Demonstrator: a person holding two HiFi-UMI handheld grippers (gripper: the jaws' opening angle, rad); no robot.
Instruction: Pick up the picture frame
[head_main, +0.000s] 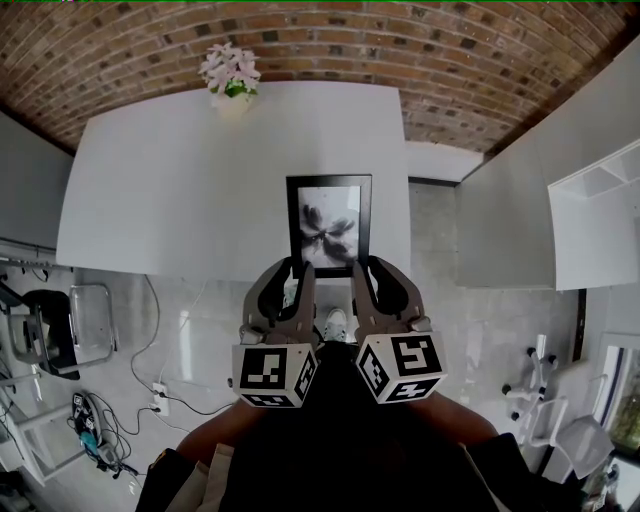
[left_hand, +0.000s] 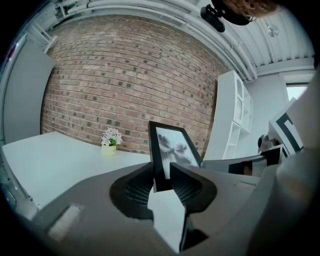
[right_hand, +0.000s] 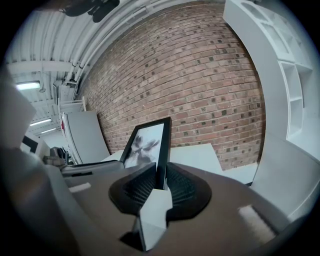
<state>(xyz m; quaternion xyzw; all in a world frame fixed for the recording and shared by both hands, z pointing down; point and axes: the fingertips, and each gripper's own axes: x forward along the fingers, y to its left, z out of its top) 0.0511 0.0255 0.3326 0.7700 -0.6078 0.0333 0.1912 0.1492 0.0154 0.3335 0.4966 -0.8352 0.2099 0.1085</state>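
A black picture frame (head_main: 328, 225) with a grey flower print is held up over the near edge of the white table (head_main: 180, 190). My left gripper (head_main: 292, 270) is shut on its lower left corner. My right gripper (head_main: 366, 266) is shut on its lower right corner. In the left gripper view the frame (left_hand: 172, 147) rises from between the ribbed pads (left_hand: 140, 187) of the left gripper (left_hand: 161, 176). In the right gripper view the frame's right edge (right_hand: 161, 145) stands pinched in the right gripper (right_hand: 160, 176). The frame's back is hidden.
A small pot of pale flowers (head_main: 230, 75) stands at the table's far edge by the brick wall (head_main: 420, 60). White cabinets (head_main: 560, 200) and an open shelf unit (left_hand: 235, 120) stand to the right. A chair (head_main: 62, 330) and floor cables (head_main: 160, 395) lie at lower left.
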